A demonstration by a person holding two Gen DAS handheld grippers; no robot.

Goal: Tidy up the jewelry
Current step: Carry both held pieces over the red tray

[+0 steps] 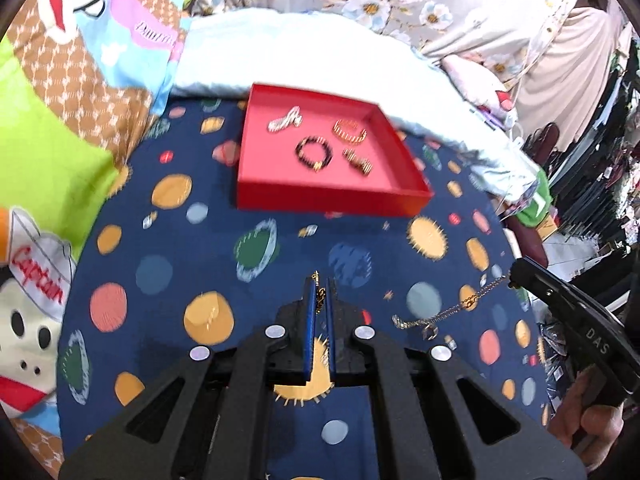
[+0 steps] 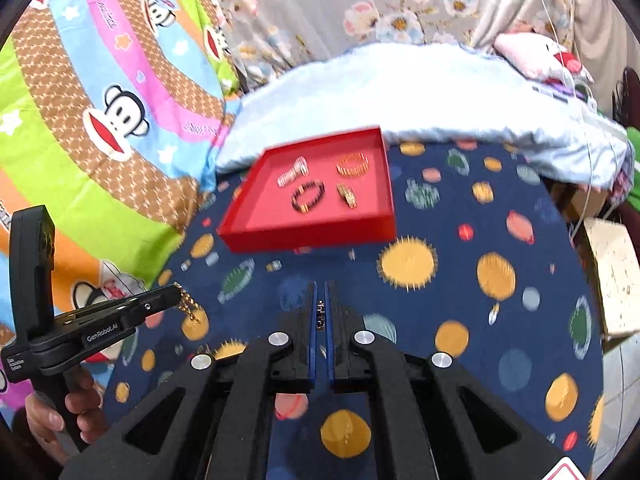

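A red tray (image 1: 320,200) (image 2: 320,230) lies on the planet-print sheet ahead of both grippers. In it are a dark bead bracelet (image 1: 314,152) (image 2: 307,197), an orange-gold bangle (image 1: 350,131) (image 2: 352,164), a silver piece (image 1: 285,120) (image 2: 294,172) and a small gold piece (image 1: 358,160) (image 2: 347,195). My left gripper (image 1: 320,284) (image 2: 178,290) is shut on a gold chain (image 1: 320,294) (image 2: 188,306). My right gripper (image 2: 320,286) (image 1: 512,276) is shut on a silver-gold chain (image 1: 448,312) (image 2: 320,314) that hangs down and left from it.
The bed has a dark blue planet-print sheet (image 1: 180,272), a light blue quilt (image 1: 320,52) behind the tray, and a cartoon monkey blanket (image 2: 100,120) at the left. A cardboard box (image 2: 612,280) stands off the right edge.
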